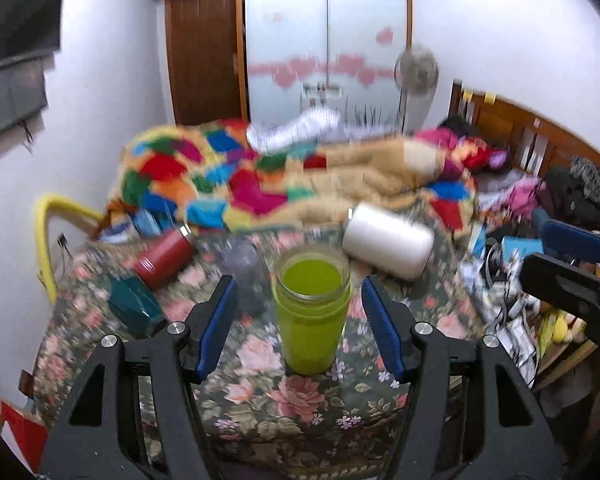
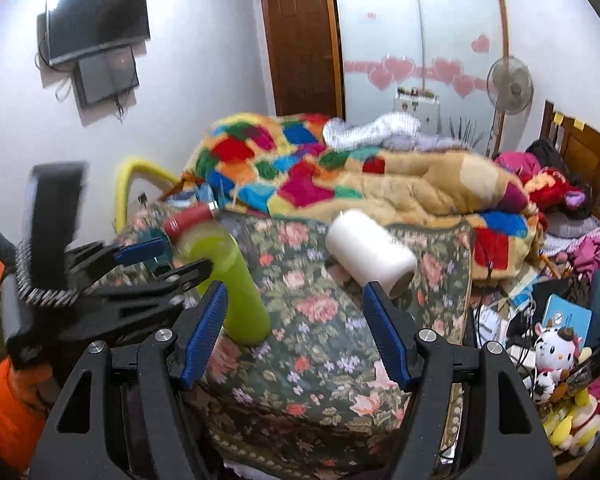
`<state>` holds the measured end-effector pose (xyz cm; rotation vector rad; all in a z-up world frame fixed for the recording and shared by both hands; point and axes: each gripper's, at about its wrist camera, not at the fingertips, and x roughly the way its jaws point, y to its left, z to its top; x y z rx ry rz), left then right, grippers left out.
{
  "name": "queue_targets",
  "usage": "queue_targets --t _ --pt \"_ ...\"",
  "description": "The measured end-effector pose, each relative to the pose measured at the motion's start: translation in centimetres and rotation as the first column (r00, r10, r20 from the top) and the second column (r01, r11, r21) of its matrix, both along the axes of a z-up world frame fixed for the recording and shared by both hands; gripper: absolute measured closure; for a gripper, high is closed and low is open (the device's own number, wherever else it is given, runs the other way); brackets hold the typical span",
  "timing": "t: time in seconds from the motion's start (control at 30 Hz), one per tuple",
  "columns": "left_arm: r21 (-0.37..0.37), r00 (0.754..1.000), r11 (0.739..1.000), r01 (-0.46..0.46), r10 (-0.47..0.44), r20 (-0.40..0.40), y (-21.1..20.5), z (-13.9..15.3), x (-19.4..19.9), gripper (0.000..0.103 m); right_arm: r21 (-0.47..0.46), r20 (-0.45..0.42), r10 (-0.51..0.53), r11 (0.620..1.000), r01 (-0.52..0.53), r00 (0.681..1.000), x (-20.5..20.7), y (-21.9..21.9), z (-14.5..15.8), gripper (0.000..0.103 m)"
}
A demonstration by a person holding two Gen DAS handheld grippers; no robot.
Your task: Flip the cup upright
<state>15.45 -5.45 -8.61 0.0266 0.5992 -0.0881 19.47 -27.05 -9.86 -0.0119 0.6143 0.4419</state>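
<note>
A lime-green cup (image 1: pixel 312 312) stands upright, mouth up, on the floral bedspread (image 1: pixel 260 400). My left gripper (image 1: pixel 298 300) is open with a blue pad on either side of the cup, not touching it. In the right wrist view the same green cup (image 2: pixel 232 280) stands at the left with the left gripper (image 2: pixel 160 260) open around it. My right gripper (image 2: pixel 296 308) is open and empty over the bedspread (image 2: pixel 320 340), to the right of the cup. A white cup (image 1: pixel 388 240) lies on its side behind; it also shows in the right wrist view (image 2: pixel 370 254).
A red cup (image 1: pixel 164 256) lies on its side at the left, next to a teal object (image 1: pixel 134 304) and a clear grey cup (image 1: pixel 242 262). A patchwork blanket (image 1: pixel 260 176) is heaped behind. Clutter and soft toys (image 2: pixel 556 356) fill the right side.
</note>
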Motion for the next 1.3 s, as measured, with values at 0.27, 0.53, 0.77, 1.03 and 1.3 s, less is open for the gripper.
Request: queue_targets --t 0.27,0.53,0.77,1.03,1.3 --pt "-0.054 0.967 0.998 -0.033 0.045 0.252 2.9 6.9 -7.7 0.034 0.12 0.216 -0.021 0.993 -0.006 0.976 -5.2 0.0 5.5 0.037" --pt "-0.08 0.912 0.996 -0.044 0.073 0.403 3.9 9.3 -13.3 0.018 0.166 0.335 -0.052 0.986 -0.005 0.941 -9.0 0.9 7.5 0.037" --pt "-0.075 0.888 0.994 -0.079 0.104 0.448 4.3 9.4 -15.3 0.0 0.147 0.375 -0.079 0.989 0.024 0.924 -10.3 1.6 7.3 0.018" --pt "-0.091 0.896 0.99 -0.107 0.135 0.422 5.1 8.5 -15.4 0.0 0.136 0.382 -0.107 0.989 0.059 0.918 -11.0 1.7 7.0 0.0" --pt "-0.097 0.899 0.988 -0.118 0.148 0.413 5.3 8.1 -15.7 0.0 0.121 0.374 -0.097 0.991 0.056 0.922 -11.6 1.8 6.7 0.0"
